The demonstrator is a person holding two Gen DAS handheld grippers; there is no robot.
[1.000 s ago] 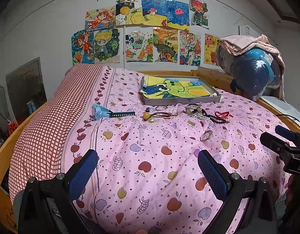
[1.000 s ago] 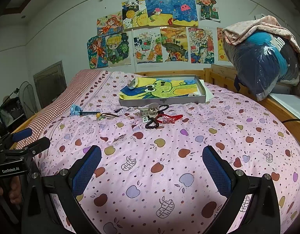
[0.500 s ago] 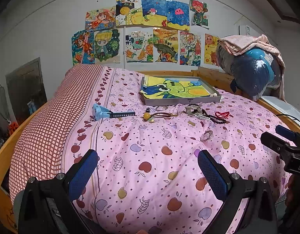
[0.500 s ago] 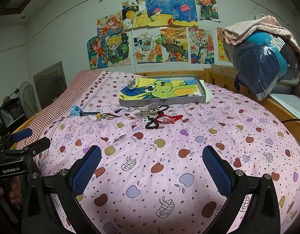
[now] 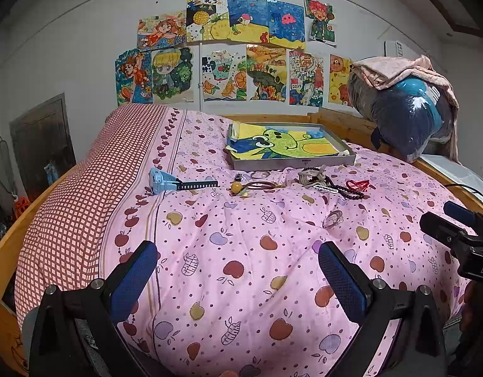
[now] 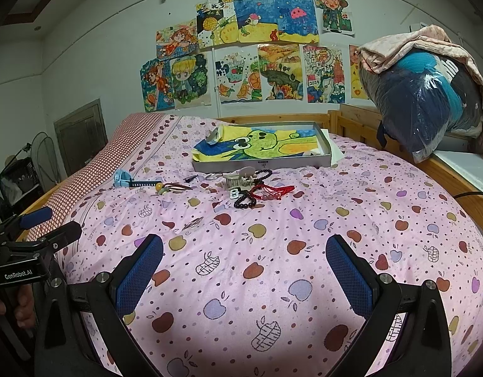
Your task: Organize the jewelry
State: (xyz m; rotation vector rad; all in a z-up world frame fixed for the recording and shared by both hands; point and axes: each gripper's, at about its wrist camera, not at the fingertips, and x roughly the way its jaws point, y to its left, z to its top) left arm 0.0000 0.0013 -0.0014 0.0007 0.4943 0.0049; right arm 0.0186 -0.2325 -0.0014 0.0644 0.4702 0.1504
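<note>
Left gripper [image 5: 238, 278] and right gripper [image 6: 244, 271]: jaws spread wide, nothing held, both over the near part of the pink quilt [image 5: 241, 251]. Jewelry lies just in front of the grey tray [image 6: 260, 165]: black bead bracelet [image 6: 246, 201], red bracelet [image 6: 272, 191], blue watch [image 5: 166, 182] further left.

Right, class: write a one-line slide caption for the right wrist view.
Open right tongs hover above a pink quilt; jewelry lies scattered before a metal tray.
</note>
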